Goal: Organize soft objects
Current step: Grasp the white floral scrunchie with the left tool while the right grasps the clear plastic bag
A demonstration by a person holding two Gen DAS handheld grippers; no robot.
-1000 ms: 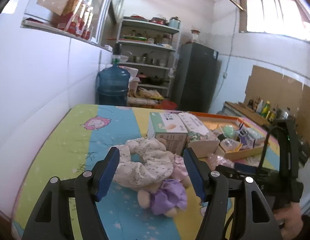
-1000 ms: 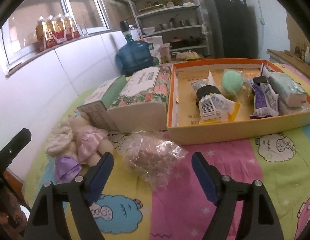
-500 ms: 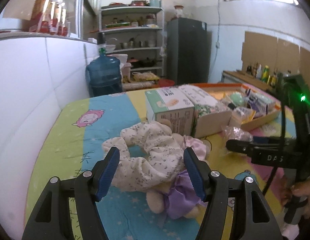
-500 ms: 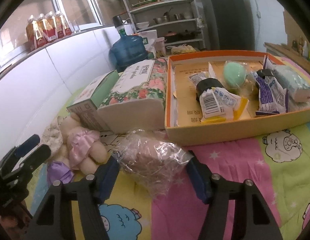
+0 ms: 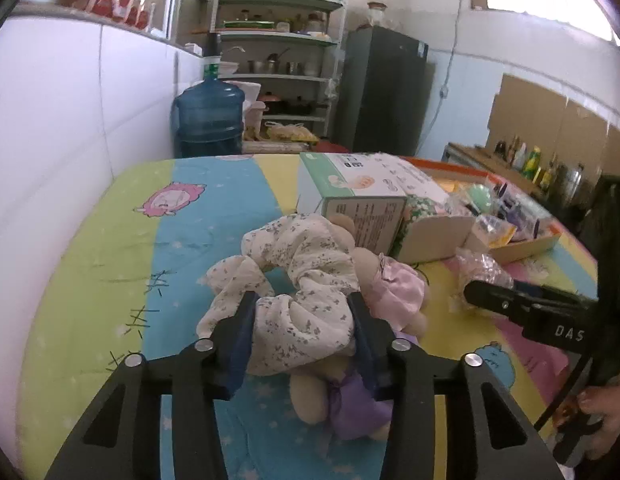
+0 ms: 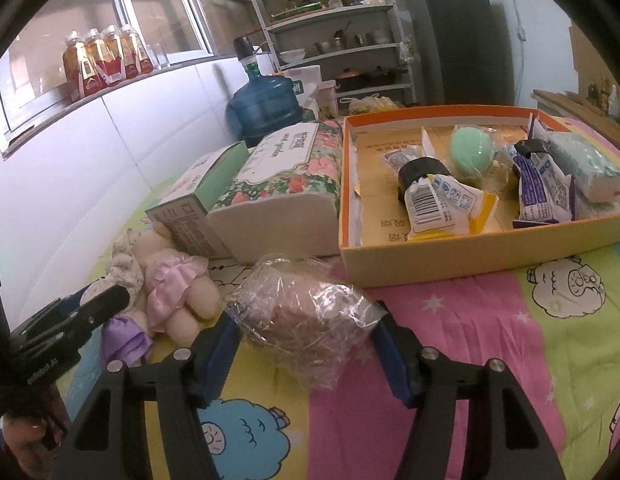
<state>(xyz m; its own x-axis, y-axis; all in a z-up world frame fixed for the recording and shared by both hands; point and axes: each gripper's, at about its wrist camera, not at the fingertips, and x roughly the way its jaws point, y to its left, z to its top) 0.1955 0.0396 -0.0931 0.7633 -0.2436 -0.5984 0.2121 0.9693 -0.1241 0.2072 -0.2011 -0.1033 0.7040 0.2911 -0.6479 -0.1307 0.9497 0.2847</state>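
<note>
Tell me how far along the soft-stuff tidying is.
Early. Several packets already lie in the orange box. In hand: the left gripper has just closed on the floral scrunchie, and the right gripper pinches the crinkly plastic bag. Left: both of those, plus the plush doll on the sheet.

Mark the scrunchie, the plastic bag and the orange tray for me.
scrunchie (image 5: 306, 316), left wrist view, gathered fabric between the fingers.
plastic bag (image 6: 306, 316), right wrist view, crinkled middle.
orange tray (image 6: 449, 268), right wrist view, near wall.
</note>
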